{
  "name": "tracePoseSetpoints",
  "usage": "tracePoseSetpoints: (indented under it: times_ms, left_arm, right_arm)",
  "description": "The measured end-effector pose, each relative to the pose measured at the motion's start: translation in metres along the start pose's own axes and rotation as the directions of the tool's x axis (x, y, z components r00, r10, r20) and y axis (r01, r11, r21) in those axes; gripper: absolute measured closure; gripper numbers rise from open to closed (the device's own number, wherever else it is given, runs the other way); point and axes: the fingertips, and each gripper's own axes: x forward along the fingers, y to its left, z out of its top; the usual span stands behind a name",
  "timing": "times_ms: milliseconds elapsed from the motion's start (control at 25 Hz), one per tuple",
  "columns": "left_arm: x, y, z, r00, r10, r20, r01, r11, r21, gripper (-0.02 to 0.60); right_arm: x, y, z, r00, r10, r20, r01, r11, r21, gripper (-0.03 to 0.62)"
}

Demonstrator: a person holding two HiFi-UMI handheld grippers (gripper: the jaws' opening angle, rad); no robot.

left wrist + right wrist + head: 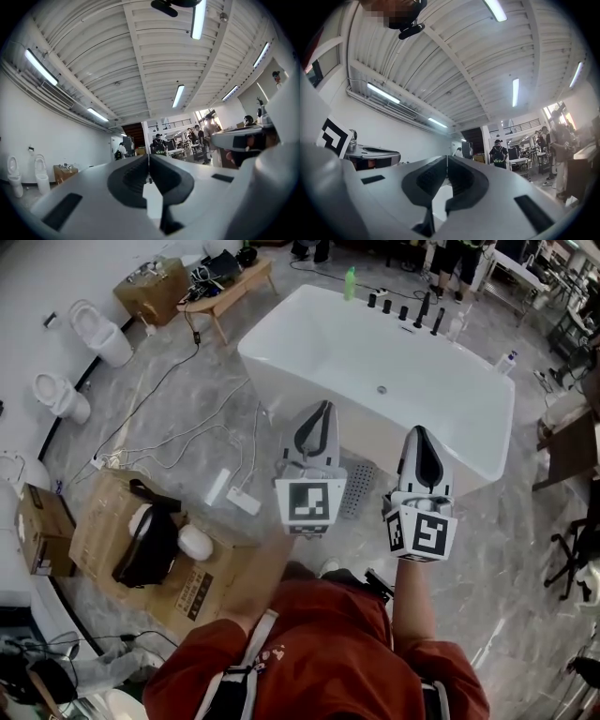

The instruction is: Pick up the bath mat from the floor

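left gripper [322, 411]: jaws clenched, empty | mat [359, 489]: grey, full of small holes, flat on floor beside tub [469, 460], between grippers, long axis toward tub | right gripper [419, 433]: jaws clenched, empty

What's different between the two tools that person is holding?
The left tool shows one marked face of its cube squarely; the right tool shows two, its cube turned cornerwise. In the head view the left tool reaches farther up than the right tool. Both are shut and empty.
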Motion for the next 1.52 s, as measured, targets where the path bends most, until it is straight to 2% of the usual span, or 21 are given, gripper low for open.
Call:
tracePoseSetpoints:
  times_ms: [240,480,880,1160,1520]
  left_arm:
    - [0.016,-0.002,-0.007,0.999,0.022,-0.025,-0.022,1.0,0.001,0.565]
    - [0.029,-0.005,-0.01,0.999,0.023,-0.028,-0.021,0.999,0.043,0.565]
    - [0.05,0.008,-0.014,1.0,-0.018,-0.003,0.018,1.0,0.015,0.563]
    - [0.069,0.051,-0.019,0.999,-0.033,0.031,0.033,0.999,0.003,0.565]
    - [0.103,0.106,-0.037,0.994,-0.1,0.049,0.101,0.995,-0.014,0.565]
  right_arm:
    - [0.012,-0.018,-0.004,1.0,0.012,0.005,-0.012,1.0,0.002,0.58]
    - [0.022,-0.028,-0.014,1.0,0.006,-0.01,-0.006,1.0,0.01,0.58]
    - [0.044,-0.022,-0.023,1.0,-0.018,-0.022,0.018,1.0,-0.009,0.58]
    - [0.08,0.008,-0.027,0.999,-0.029,-0.017,0.029,0.999,-0.019,0.58]
    - [0.134,0.044,-0.041,0.995,-0.094,-0.032,0.092,0.994,-0.054,0.58]
